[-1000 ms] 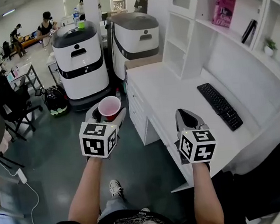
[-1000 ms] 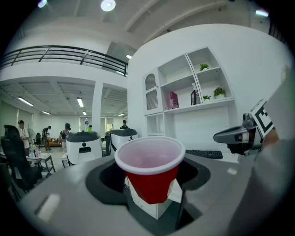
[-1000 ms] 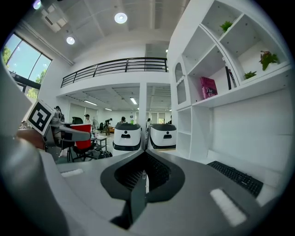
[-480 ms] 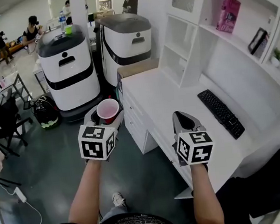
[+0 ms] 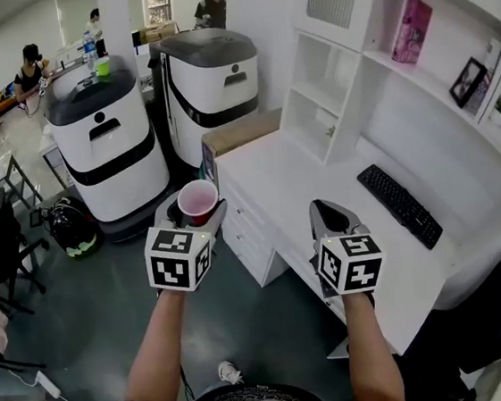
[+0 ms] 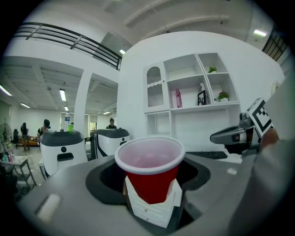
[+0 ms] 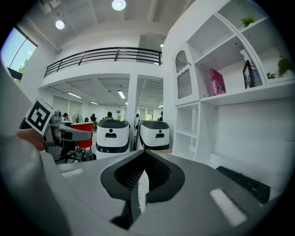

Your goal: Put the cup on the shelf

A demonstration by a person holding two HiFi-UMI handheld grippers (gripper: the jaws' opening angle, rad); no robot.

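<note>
A red plastic cup (image 5: pixel 198 201) with a white rim stands upright in my left gripper (image 5: pixel 196 212), whose pads press its lower sides; the left gripper view shows the cup (image 6: pixel 151 167) close up between the white pads. This gripper hovers over the floor, just left of the white desk (image 5: pixel 293 181). My right gripper (image 5: pixel 328 216) is shut with nothing in it, held above the desk's front edge; its pads (image 7: pixel 141 189) meet in the right gripper view. The white shelf unit (image 5: pixel 334 69) rises at the back of the desk, up and to the right of both grippers.
A black keyboard (image 5: pixel 399 203) lies on the desk. A pink book (image 5: pixel 410 31) and a picture frame (image 5: pixel 466 82) stand on upper shelves. Two white-and-black robot machines (image 5: pixel 107 139) stand left of the desk. A cardboard box (image 5: pixel 236 134) sits at the desk's far end. People stand far back.
The view has shifted: desk and shelves sit lower and closer than before. Both grippers keep their places relative to each other, the cup still held in the left one.
</note>
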